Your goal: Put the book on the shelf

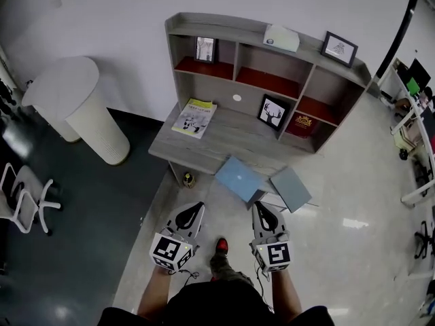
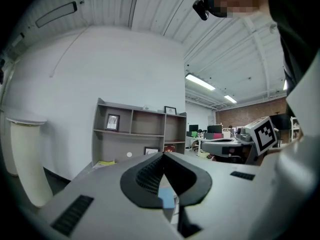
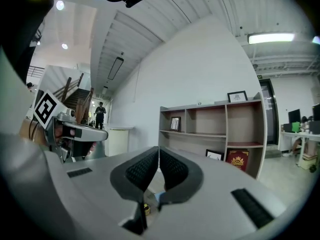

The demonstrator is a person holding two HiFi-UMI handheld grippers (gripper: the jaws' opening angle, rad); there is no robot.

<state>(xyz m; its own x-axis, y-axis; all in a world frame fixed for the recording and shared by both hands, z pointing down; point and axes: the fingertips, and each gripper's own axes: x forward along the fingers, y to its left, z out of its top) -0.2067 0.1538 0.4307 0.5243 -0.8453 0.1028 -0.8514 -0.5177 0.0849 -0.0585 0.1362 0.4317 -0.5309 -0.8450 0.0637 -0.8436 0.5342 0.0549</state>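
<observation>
The left claw (image 1: pixel 198 206) and right claw (image 1: pixel 259 206) are each pressed together, empty. Just ahead, the blue book (image 1: pixel 238 177) overhangs the desk (image 1: pixel 234 140) edge, with a grey book (image 1: pixel 291 187) beside it. Farther back are a yellow magazine (image 1: pixel 194 117), a deer picture (image 1: pixel 273 111), then the shelf (image 1: pixel 268 81).

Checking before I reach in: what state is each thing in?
Book: closed, lying flat on the desktop, not shelved.
Left hand-held gripper: shut, empty.
Right hand-held gripper: shut, empty.
Deer picture: standing upright on the desktop.
</observation>
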